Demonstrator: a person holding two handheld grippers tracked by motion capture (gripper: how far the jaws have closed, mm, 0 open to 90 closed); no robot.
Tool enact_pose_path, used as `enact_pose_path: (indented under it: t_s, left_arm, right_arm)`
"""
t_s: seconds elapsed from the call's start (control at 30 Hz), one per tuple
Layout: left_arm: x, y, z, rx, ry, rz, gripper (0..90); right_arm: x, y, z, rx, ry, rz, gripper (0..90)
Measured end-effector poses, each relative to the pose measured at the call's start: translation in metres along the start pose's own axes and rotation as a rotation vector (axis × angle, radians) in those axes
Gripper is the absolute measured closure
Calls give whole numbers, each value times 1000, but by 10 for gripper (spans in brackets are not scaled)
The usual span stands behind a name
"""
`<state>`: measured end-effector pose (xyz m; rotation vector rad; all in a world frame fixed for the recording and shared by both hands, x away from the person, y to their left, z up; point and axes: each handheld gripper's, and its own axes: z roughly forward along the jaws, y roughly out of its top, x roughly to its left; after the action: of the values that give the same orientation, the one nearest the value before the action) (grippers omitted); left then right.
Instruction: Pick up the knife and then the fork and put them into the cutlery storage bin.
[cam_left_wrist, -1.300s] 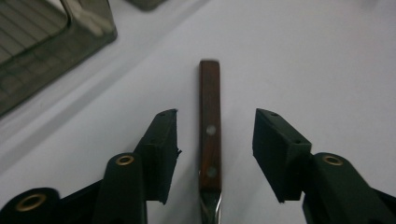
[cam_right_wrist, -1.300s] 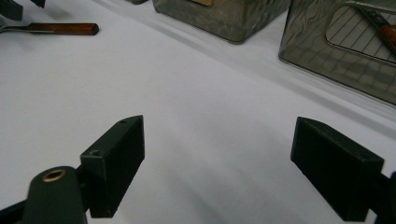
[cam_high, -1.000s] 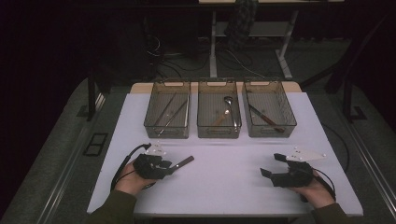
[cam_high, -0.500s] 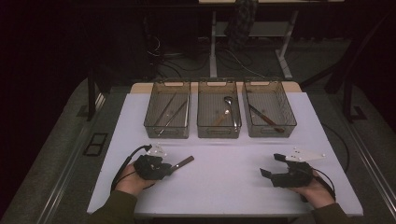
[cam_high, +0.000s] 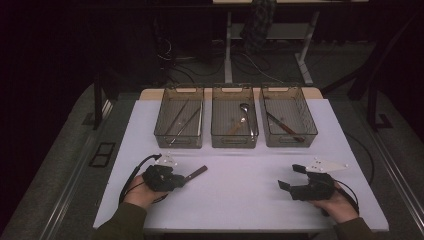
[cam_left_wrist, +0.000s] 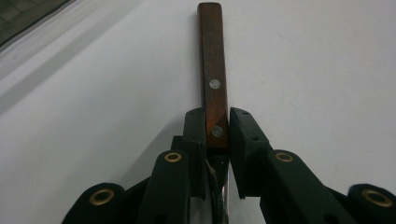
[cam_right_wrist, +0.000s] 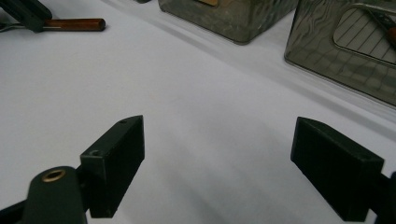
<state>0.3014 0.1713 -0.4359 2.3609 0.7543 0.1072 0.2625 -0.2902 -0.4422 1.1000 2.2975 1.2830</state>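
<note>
Closing just now, the left gripper clamps the brown wooden riveted knife handle; the right gripper rests spread wide, empty; no readable writing.

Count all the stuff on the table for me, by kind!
Bins: 3
Grippers, left and right: 2
Wooden-handled utensil in the left gripper: 1
Utensils inside the bins: too dim to count
Total: 6

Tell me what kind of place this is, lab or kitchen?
Most likely a lab or data-collection workspace, not a kitchen. A white table holds three clear bins with sorted cutlery, cables lie tangled on the dark floor behind, and a person works with a handheld tool, the left tool gripping a wooden-handled utensil.
</note>
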Motion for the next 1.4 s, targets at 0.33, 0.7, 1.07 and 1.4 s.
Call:
enact_pose_path:
  t_s: [0.33,0.7,1.07,1.4]
  left_arm:
    - [-13,15,-4,-26,-32,58,766]
    - [-31,37,-6,-41,-83,152,766]
    - [-50,66,5,-27,-194,295,765]
    - [-78,96,28,39,-273,445,765]
  right_arm:
    - [0,5,-1,30,44,-14,171]
    - [6,14,1,60,106,-41,170]
    - [19,46,11,126,312,-162,141]
    - [45,66,34,224,423,-312,196]
